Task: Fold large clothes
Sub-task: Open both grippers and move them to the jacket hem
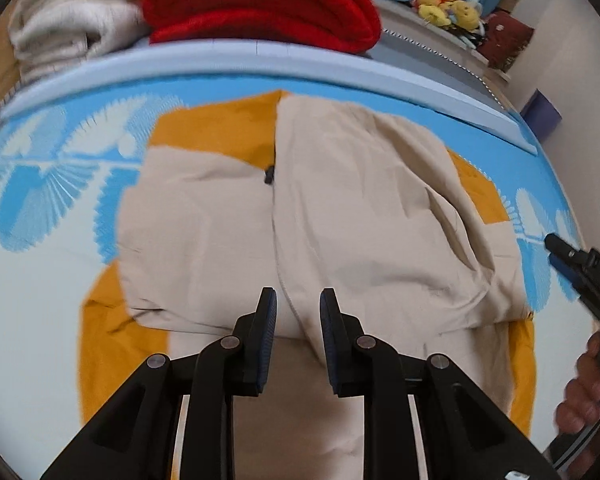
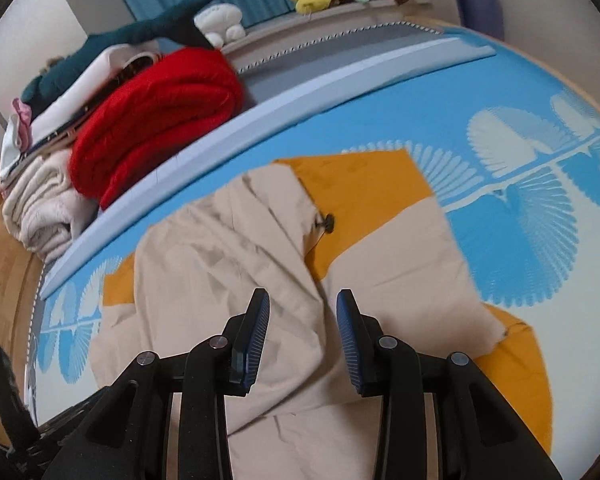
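— Garment: beige-and-orange jacket, partly folded, flat on the blue patterned bed cover?
— Yes. Left claw and right claw both hover above it, jaws parted, nothing pinched. Red blanket stacked behind.

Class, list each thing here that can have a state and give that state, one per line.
Jacket: partly folded, lying flat on the mat.
Red blanket: folded.
Cream blanket: folded.
Left hand-held gripper: open, empty.
Right hand-held gripper: open, empty.
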`<state>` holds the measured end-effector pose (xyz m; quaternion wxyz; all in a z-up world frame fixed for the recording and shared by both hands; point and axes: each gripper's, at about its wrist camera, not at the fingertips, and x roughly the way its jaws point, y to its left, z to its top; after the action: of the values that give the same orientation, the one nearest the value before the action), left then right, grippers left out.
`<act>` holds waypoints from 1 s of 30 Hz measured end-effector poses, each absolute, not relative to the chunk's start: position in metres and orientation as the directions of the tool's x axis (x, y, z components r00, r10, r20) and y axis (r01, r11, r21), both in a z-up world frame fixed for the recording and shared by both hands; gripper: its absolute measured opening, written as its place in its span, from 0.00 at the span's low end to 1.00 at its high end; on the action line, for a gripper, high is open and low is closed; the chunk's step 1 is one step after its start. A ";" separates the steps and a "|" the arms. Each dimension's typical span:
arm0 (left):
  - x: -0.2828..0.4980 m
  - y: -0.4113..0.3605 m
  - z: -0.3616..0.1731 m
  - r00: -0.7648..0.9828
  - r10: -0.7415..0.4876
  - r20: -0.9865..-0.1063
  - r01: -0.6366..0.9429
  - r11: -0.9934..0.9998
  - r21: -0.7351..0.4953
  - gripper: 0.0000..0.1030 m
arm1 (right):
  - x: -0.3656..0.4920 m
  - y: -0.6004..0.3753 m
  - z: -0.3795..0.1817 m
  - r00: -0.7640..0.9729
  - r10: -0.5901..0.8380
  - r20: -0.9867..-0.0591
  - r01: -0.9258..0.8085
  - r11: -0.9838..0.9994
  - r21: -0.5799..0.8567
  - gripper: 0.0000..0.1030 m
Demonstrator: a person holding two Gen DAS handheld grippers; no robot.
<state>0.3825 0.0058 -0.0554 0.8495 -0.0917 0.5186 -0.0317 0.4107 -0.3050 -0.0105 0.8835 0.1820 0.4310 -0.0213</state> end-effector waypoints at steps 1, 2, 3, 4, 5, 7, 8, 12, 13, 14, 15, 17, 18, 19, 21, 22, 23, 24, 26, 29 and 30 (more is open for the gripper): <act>0.376 0.006 -0.049 0.471 -0.144 -0.871 -0.031 0.983 -0.180 0.19 | 0.411 -0.308 -0.008 0.634 0.110 -0.766 0.196 0.934 0.297 0.35; 0.369 0.006 -0.044 0.477 -0.144 -0.867 -0.026 0.984 -0.178 0.19 | 0.408 -0.310 -0.003 0.639 0.102 -0.762 0.194 0.937 0.289 0.35; 0.367 0.009 -0.041 0.479 -0.145 -0.866 -0.025 0.984 -0.179 0.19 | 0.402 -0.312 0.004 0.648 0.091 -0.756 0.189 0.943 0.276 0.35; 0.360 0.010 -0.037 0.484 -0.149 -0.862 -0.024 0.983 -0.183 0.19 | 0.398 -0.314 0.007 0.656 0.085 -0.750 0.183 0.946 0.267 0.35; 0.353 0.011 -0.032 0.491 -0.152 -0.858 -0.024 0.982 -0.188 0.19 | 0.394 -0.314 0.011 0.664 0.078 -0.744 0.178 0.950 0.258 0.35; 0.339 0.016 -0.025 0.513 -0.142 -0.846 -0.031 0.982 -0.184 0.19 | 0.382 -0.316 0.025 0.688 0.056 -0.723 0.163 0.959 0.230 0.35; 0.328 0.019 -0.021 0.535 -0.128 -0.835 -0.040 0.984 -0.176 0.19 | 0.377 -0.316 0.030 0.700 0.049 -0.713 0.156 0.963 0.220 0.35; 0.296 0.031 -0.012 0.571 -0.077 -0.818 -0.092 0.983 -0.158 0.19 | 0.349 -0.310 0.054 0.754 0.012 -0.657 0.105 0.985 0.138 0.35; 0.289 0.034 -0.008 0.584 -0.078 -0.808 -0.099 0.981 -0.166 0.19 | 0.340 -0.307 0.061 0.769 0.004 -0.640 0.090 0.989 0.115 0.35; 0.284 0.037 -0.004 0.594 -0.070 -0.801 -0.102 0.982 -0.161 0.19 | 0.334 -0.305 0.067 0.779 0.008 -0.628 0.074 0.992 0.105 0.34; 0.275 0.039 0.003 0.607 -0.052 -0.793 -0.098 0.985 -0.139 0.18 | 0.323 -0.304 0.077 0.793 0.020 -0.608 0.049 0.994 0.096 0.30; 0.259 0.042 0.019 0.630 -0.031 -0.776 -0.084 0.991 -0.108 0.18 | 0.302 -0.306 0.095 0.823 0.037 -0.567 0.028 0.994 0.105 0.19; 0.248 0.045 0.027 0.642 -0.030 -0.766 -0.083 0.991 -0.108 0.18 | 0.282 -0.310 0.107 0.845 0.039 -0.534 0.023 0.994 0.108 0.18; 0.237 0.049 0.033 0.647 -0.036 -0.762 -0.081 0.990 -0.116 0.18 | 0.270 -0.312 0.114 0.854 0.036 -0.518 0.023 0.994 0.108 0.18; 0.213 0.059 0.043 0.651 -0.061 -0.756 -0.063 0.989 -0.134 0.17 | 0.239 -0.320 0.126 0.867 0.051 -0.495 0.007 0.993 0.116 0.18; 0.198 0.064 0.045 0.656 -0.065 -0.752 -0.046 0.991 -0.125 0.17 | 0.222 -0.325 0.128 0.868 0.061 -0.493 -0.007 0.994 0.110 0.18; 0.190 0.066 0.046 0.658 -0.063 -0.750 -0.031 0.993 -0.111 0.17 | 0.207 -0.330 0.129 0.866 0.066 -0.496 -0.021 0.995 0.096 0.18; 0.176 0.070 0.044 0.658 -0.062 -0.750 0.005 0.997 -0.078 0.17 | 0.192 -0.335 0.127 0.859 0.069 -0.507 -0.031 0.996 0.084 0.18; 0.155 0.080 0.029 0.648 -0.056 -0.760 0.078 0.997 -0.006 0.17 | 0.171 -0.347 0.119 0.835 0.062 -0.547 -0.023 0.997 0.078 0.20; 0.139 0.109 0.000 0.624 -0.049 -0.780 0.086 0.996 0.007 0.17 | 0.138 -0.375 0.090 0.783 0.008 -0.622 0.049 0.996 0.075 0.26; 0.135 0.124 -0.014 0.606 -0.060 -0.794 0.068 0.997 -0.024 0.17 | 0.128 -0.384 0.078 0.770 -0.007 -0.638 0.074 0.994 0.078 0.29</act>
<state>0.1352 0.1240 -0.0141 0.8960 0.0043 0.4427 -0.0358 0.1278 -0.3842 0.0780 0.9395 0.0493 0.3383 -0.0217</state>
